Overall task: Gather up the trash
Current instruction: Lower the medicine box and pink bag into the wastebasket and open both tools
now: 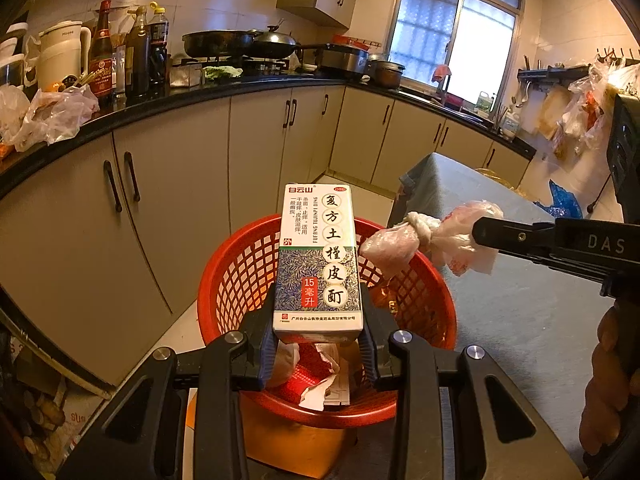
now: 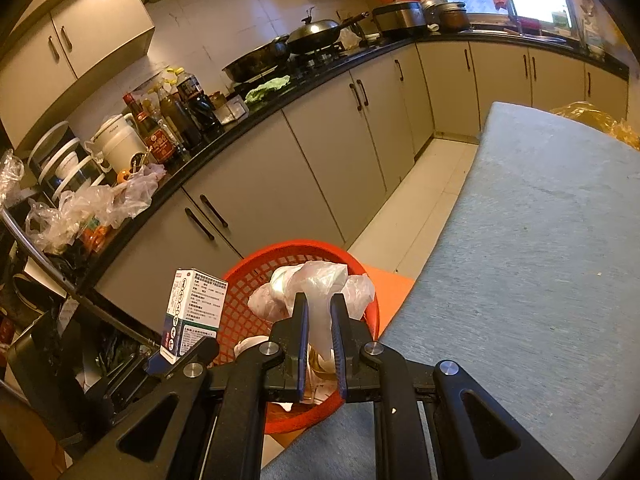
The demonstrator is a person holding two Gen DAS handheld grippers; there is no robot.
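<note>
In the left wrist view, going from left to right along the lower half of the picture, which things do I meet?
Cabinet doors → red basket → box held in the left hand-held gripper → knotted plastic bag → right hand-held gripper gripping that bag.

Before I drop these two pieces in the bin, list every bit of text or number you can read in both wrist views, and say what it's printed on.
"白云山", "复方土槿皮酊", "FUFANG TUJINPI DING", "15毫升", "外": front of the medicine box in the left gripper.
"DAS": side of the right gripper, cut off at the frame edge.
Small print on the box's front and on its side panel: too small.
Red label on the sauce bottle: blurred.
White kettle: faint logo, unreadable.
Knotted plastic bag: none.
</note>
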